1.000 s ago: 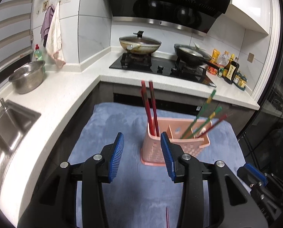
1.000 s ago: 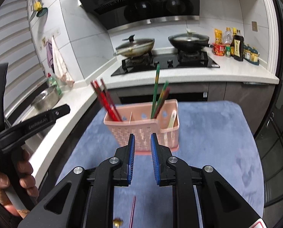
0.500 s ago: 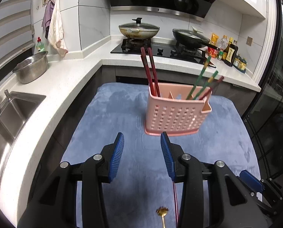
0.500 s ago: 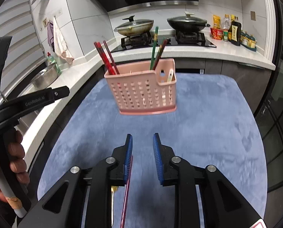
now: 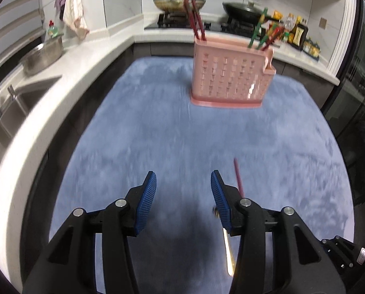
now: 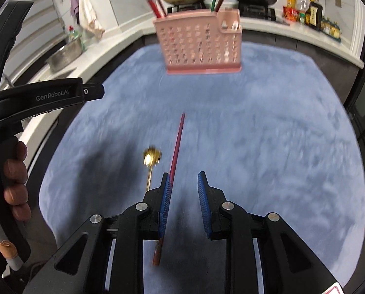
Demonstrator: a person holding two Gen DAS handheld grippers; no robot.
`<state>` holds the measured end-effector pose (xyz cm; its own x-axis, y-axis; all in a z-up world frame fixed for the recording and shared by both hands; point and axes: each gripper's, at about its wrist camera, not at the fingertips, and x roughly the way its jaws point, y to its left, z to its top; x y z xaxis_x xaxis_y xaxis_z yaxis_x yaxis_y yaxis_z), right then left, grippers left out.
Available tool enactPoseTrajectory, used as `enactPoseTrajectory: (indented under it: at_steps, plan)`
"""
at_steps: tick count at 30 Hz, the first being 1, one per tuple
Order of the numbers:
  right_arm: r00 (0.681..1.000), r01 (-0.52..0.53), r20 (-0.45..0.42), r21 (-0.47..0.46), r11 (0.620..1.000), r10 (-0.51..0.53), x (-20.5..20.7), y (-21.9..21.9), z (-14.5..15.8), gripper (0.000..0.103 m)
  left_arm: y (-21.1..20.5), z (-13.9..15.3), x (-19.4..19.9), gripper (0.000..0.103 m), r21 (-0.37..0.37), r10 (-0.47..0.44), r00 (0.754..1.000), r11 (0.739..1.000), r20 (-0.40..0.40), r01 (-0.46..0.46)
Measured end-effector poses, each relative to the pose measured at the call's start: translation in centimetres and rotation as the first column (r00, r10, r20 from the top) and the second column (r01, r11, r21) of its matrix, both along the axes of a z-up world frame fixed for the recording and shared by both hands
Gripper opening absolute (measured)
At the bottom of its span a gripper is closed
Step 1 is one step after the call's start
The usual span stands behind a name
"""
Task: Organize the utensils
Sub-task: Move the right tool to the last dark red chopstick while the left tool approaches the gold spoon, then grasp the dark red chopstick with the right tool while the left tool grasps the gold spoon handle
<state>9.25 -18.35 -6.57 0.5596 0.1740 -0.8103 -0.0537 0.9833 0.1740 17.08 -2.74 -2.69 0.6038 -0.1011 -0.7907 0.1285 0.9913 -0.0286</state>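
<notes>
On the blue mat (image 6: 268, 134) a single red chopstick (image 6: 177, 147) lies pointing toward the pink utensil basket (image 6: 199, 46), which stands at the far end holding red and green chopsticks. Just beside the chopstick lies a gold spoon (image 6: 151, 164). The right gripper (image 6: 183, 196) hangs low over the chopstick's near end, jaws parted and holding nothing. The left gripper (image 5: 183, 193) hovers wide open, also empty.
</notes>
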Motion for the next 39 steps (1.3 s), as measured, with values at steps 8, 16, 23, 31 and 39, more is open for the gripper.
enactPoseTrajectory:
  at_steps: [8, 16, 23, 31, 39]
  plan:
    - [0.997, -0.036, -0.064, 0.010, 0.999, 0.037, -2.3, 1.1, -2.6, 0.024, 1.0, -2.6, -2.5, 0.044, 0.013, 0.022, 0.998, 1.000, -0.060, -0.021]
    - [0.991, -0.077, -0.110, 0.033, 0.996, 0.080, -3.6, 2.5, -4.1, 0.024, 1.6, -3.6, -4.2, 0.046, 0.015, 0.031, 0.996, 0.999, -0.079, -0.030]
    - [0.983, -0.110, -0.142, 0.035, 0.993, 0.114, -3.8, 3.4, -5.2, 0.022, 1.9, -4.1, -4.8, 0.050, 0.016, 0.029, 0.995, 1.000, -0.092, -0.027]
    - [0.982, -0.117, -0.150, -0.003, 0.993, 0.115, -3.8, 3.9, -5.9, 0.011, 2.0, -4.3, -4.9, 0.051, 0.013, 0.027, 0.994, 1.000, -0.103, -0.025]
    - [0.993, -0.014, -0.118, -0.004, 1.000, 0.014, -4.2, 1.6, -5.1, 0.007, 1.0, -4.8, -5.3, 0.055, 0.017, -0.006, 0.993, 1.000, -0.114, 0.008]
